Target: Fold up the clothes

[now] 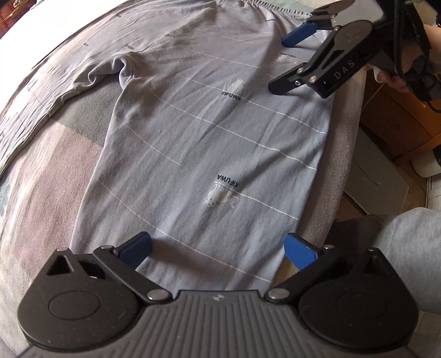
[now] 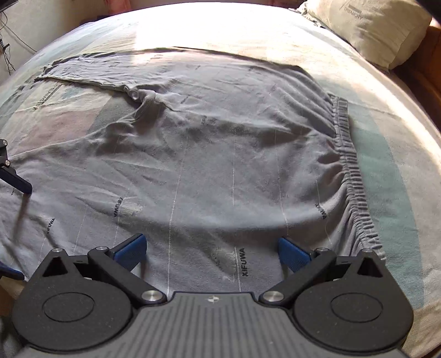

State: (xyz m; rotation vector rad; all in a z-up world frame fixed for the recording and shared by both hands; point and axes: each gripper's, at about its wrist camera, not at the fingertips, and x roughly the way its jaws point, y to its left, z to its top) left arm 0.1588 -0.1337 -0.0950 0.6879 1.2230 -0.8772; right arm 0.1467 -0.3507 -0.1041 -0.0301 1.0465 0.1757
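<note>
Trousers (image 1: 209,143) of grey cloth, lined with thin white stripes and printed logos, lay spread flat on a bed (image 1: 41,176) as a person worked over them with two hand-held grippers.

Seen from the left wrist, the left gripper (image 1: 217,250) hovered low over the end of the near leg, its blue fingers (image 1: 136,249) released and set wide apart with cloth showing between them, gripping nothing. That placement suggested a hold on the leg end was in view, though the picture did not settle it. Across the cloth near the waistband (image 1: 264,7), the right gripper (image 1: 278,64) hung just above the fabric with its fingers also parted and empty. The other leg (image 1: 55,91) trailed off to the left, apart from the near one.

From the right wrist, the right gripper (image 2: 212,252) sat over the upper part of the garment, its fingers (image 2: 132,249) spread and clear of the cloth. The gathered waistband (image 2: 350,170) ran down the right side, creases fanning from it. The far leg (image 2: 91,74) stretched away to the left in sunlight, and a pillow (image 2: 369,27) lay at the head of the bed. Both legs lay side by side and unstacked, so no fold showed in the garment.
</note>
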